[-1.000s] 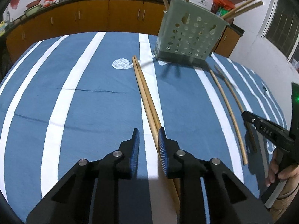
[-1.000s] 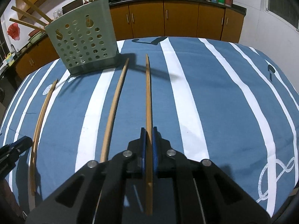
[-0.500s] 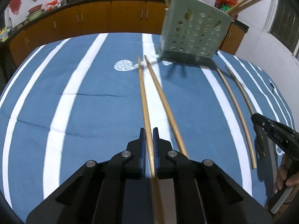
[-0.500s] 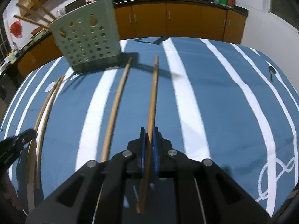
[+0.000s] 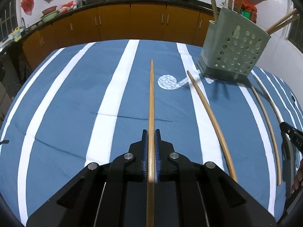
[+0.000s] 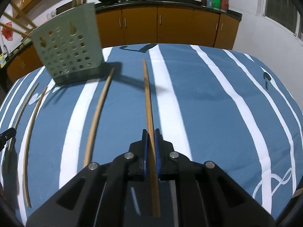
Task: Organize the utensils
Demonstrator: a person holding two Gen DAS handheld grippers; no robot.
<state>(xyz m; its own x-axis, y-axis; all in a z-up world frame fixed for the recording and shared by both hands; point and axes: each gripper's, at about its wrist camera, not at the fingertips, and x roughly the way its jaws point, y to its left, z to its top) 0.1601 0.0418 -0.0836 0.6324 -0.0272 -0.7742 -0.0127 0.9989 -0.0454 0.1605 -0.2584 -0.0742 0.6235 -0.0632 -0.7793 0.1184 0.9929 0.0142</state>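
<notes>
My left gripper (image 5: 151, 132) is shut on a wooden chopstick (image 5: 151, 98) that points forward over the striped blue cloth. A second chopstick (image 5: 210, 117) lies to its right. The green perforated utensil holder (image 5: 233, 51) stands at the far right with several chopsticks inside. In the right wrist view, my right gripper (image 6: 151, 132) is shut on another chopstick (image 6: 147, 94), slightly tilted. One loose chopstick (image 6: 98, 113) lies to its left, and the holder (image 6: 66, 51) stands at the far left.
The table (image 5: 56, 104) wears a blue cloth with white stripes. Two thin chopsticks (image 5: 265, 113) lie at the right in the left wrist view. Orange kitchen cabinets (image 5: 132, 22) with pans on the counter run behind the table.
My left gripper closed on one chopstick of the pair and swung it left, away from the other. In the right wrist view the holder has shifted right and the held chopstick's tilt changed.
</notes>
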